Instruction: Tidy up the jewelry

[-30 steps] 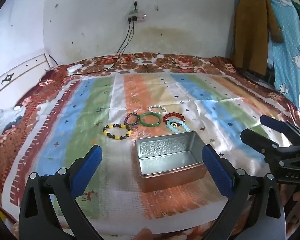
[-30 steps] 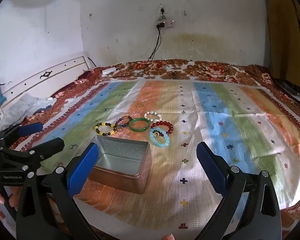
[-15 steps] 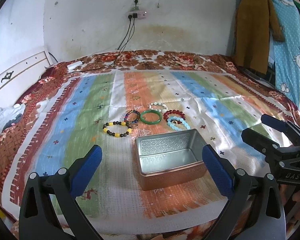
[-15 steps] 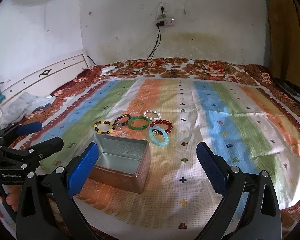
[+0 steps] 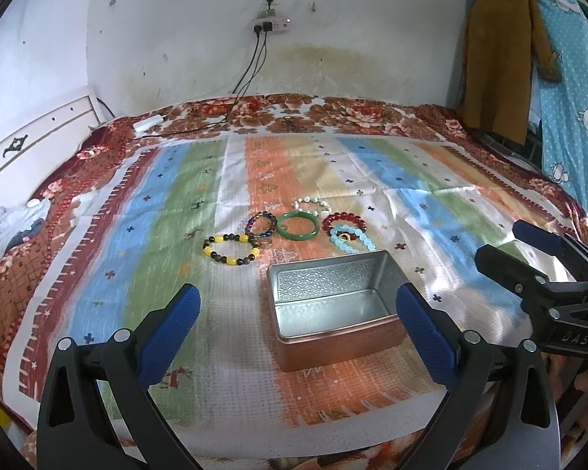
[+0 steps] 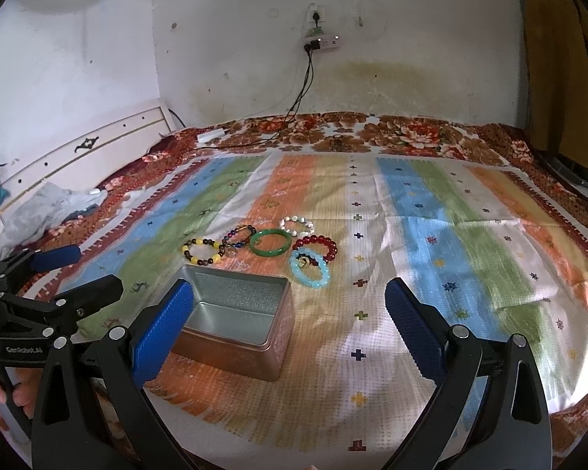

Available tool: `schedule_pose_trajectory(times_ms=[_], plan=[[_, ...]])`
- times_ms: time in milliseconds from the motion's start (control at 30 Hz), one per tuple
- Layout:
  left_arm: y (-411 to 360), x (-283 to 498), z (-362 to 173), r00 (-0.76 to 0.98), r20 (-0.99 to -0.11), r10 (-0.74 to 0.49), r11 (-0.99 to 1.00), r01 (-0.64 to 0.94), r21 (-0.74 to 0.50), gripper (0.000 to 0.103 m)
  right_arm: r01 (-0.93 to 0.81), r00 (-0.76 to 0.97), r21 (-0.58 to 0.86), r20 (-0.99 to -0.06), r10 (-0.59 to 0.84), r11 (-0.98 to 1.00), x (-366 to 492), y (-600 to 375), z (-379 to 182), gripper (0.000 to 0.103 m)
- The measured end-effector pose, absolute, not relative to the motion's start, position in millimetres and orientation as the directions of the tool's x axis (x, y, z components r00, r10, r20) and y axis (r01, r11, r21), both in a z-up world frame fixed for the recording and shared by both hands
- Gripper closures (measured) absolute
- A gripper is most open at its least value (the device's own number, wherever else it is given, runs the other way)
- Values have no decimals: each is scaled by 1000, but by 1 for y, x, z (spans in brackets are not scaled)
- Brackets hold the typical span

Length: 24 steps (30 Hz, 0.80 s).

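Copper-coloured tin box, lidless, with a silver embossed inside, stands on the striped cloth near the front edge of the bed, roughly at its middle.

Bracelets, six, lie in a cluster on the cloth just behind the box, toward the wall:
- yellow and dark bead bracelet, farthest toward the left edge, a small ring just beside it;
- dark multicoloured bead bracelet, touching the green bangle;
- green bangle, flat, at the middle of the cluster;
- white bead bracelet, nearest the wall;
- red bead bracelet, toward the right edge;
- pale blue bead bracelet, overlapping the red one, with a gold charm inside its loop, nearest the box.

Left tongs: spread wide, holding nothing, above the front edge of the bed with the box between the blue pads.

Right tongs: spread wide, holding nothing, above the front edge just right of the box; the left pad overlaps the box's near corner in the right wrist view.

Flowered bedspread lies under the cloth. Power strip on the wall, black cables running down to the bed. Brown garment hangs at the right.
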<state>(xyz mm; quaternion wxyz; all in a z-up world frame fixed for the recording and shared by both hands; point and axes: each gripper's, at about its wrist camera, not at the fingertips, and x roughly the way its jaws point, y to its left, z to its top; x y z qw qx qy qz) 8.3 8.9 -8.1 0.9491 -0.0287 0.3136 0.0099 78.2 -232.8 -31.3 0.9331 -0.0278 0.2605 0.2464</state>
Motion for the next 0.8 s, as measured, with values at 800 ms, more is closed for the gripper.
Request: schedule_pose_trajectory(times_ms=[800], plan=[[15,17,-6,795,-607,-9,996,-50,-80,6,-477,737,72,-511,443,876,87,-231,-30,4]])
